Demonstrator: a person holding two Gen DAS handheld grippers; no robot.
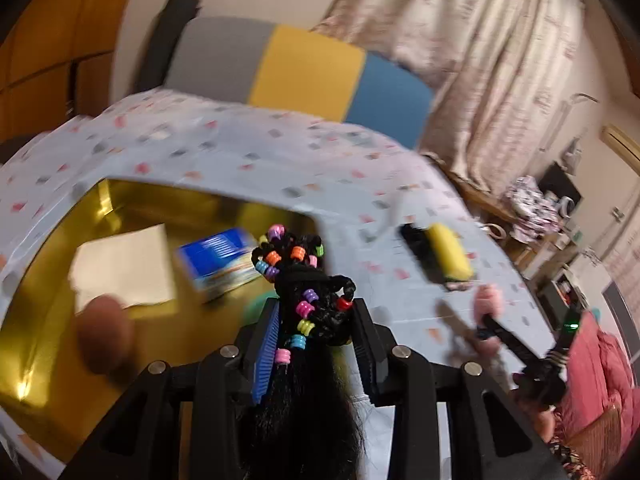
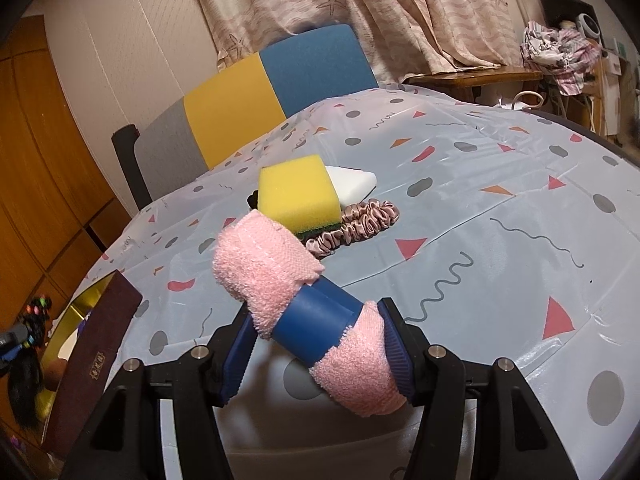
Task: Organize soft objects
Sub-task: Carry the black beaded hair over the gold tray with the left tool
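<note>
The left gripper [image 1: 316, 320] is closed on a black hairpiece with coloured plastic beads [image 1: 306, 276]; its beaded knot stands up between the fingers and the loose black hair trails back under the gripper. It hangs over the near right edge of a shallow box with a shiny gold lining [image 1: 48, 280]. Inside the box lie a white sheet of paper [image 1: 124, 268], a blue printed packet [image 1: 218, 260] and a blurred brown round thing [image 1: 105, 336]; the lower middle of the gold floor is bare. The box's dark maroon side wall [image 2: 98, 356] stands up along its right edge in the right wrist view.

The right gripper [image 2: 316, 340] is about half open and clamped on a rolled pink terry towel with a blue paper band [image 2: 304, 304], held slantwise above the counter [image 2: 500, 184], which wears a pale plastic cloth printed with grey and red shapes. Just beyond the towel a yellow sponge with a green scouring base [image 2: 298, 196], a white foam block [image 2: 354, 182] and a dusty-pink satin scrunchie [image 2: 354, 224] sit bunched together, touching. To their right the counter lies open to its far edge. A chair back in grey, yellow and blue panels [image 2: 240, 96] stands just beyond the far edge.
</note>
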